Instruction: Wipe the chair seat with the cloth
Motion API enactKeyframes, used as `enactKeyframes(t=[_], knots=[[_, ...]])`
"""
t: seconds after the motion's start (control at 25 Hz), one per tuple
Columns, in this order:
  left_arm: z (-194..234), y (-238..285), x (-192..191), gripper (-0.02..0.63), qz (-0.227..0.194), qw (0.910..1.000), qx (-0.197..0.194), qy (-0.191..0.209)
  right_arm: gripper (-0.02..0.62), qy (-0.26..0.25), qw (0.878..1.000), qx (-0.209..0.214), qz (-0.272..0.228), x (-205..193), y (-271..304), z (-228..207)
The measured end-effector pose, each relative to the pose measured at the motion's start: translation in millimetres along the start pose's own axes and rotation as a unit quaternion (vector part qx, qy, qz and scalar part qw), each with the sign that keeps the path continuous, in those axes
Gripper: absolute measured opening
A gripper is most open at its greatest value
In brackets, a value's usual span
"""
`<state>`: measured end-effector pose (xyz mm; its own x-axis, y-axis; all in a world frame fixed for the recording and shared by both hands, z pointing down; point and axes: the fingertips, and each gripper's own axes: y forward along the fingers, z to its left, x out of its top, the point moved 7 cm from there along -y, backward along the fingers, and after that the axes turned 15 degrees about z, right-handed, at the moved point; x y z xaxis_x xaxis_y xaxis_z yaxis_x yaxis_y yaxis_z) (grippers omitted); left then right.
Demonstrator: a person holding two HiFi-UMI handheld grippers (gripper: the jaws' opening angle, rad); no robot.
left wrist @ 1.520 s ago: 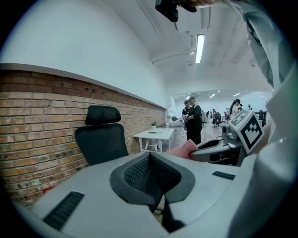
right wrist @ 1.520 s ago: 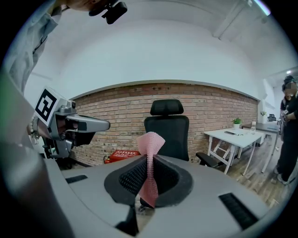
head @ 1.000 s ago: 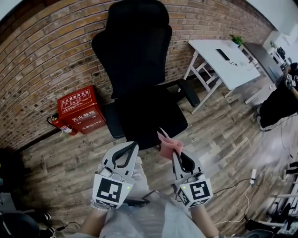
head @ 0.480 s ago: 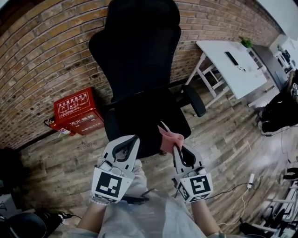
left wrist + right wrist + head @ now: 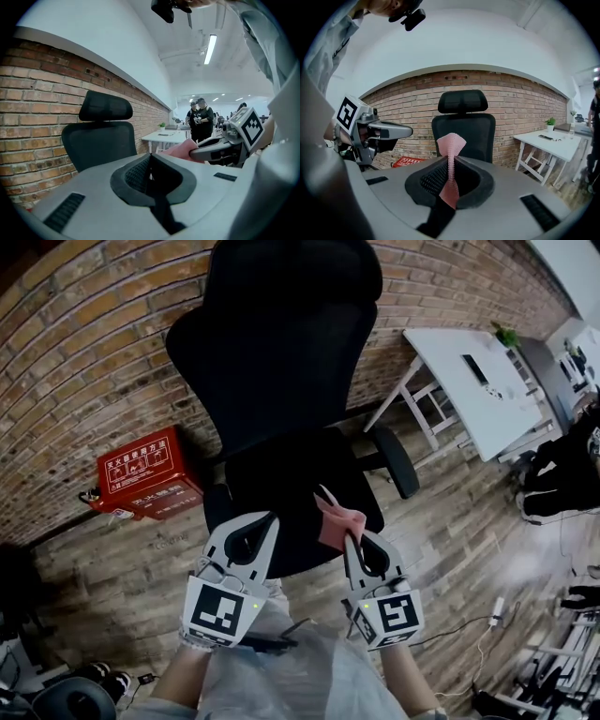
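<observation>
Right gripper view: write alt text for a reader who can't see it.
The right gripper is shut on a pink cloth that sticks up between its jaws, facing a black office chair against a brick wall. The left gripper shows at left, a white table at right.

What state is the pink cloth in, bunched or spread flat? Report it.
Bunched: the cloth is pinched into a narrow strip by the shut right tongs.

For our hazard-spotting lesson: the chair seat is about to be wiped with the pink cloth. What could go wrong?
The right gripper pinches only a thin fold of the cloth, so dragging may pull it free. The left gripper, shut and empty, is not steadying the chair, so the seat might swivel under pressure.
</observation>
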<state>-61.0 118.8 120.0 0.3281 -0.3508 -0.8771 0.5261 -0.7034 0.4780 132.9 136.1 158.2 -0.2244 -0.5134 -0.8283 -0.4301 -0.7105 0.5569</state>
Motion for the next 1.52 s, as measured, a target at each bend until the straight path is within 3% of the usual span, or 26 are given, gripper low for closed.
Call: enactKeyframes(t=[0.64, 1.0, 1.52], knots=[[60, 46, -19, 0.018, 0.008, 0.9997, 0.012, -0.02, 0.052, -0.011, 0.999, 0.0, 0.05, 4, 81, -20], [70, 72, -32, 0.018, 0.023, 0.9986, 0.042, -0.023, 0.052, -0.029, 0.998, 0.019, 0.061, -4, 131, -53], [60, 162, -70, 0.018, 0.061, 0.9952, 0.073, -0.02, 0.052, -0.074, 0.993, 0.064, 0.067, -38, 229, -122]])
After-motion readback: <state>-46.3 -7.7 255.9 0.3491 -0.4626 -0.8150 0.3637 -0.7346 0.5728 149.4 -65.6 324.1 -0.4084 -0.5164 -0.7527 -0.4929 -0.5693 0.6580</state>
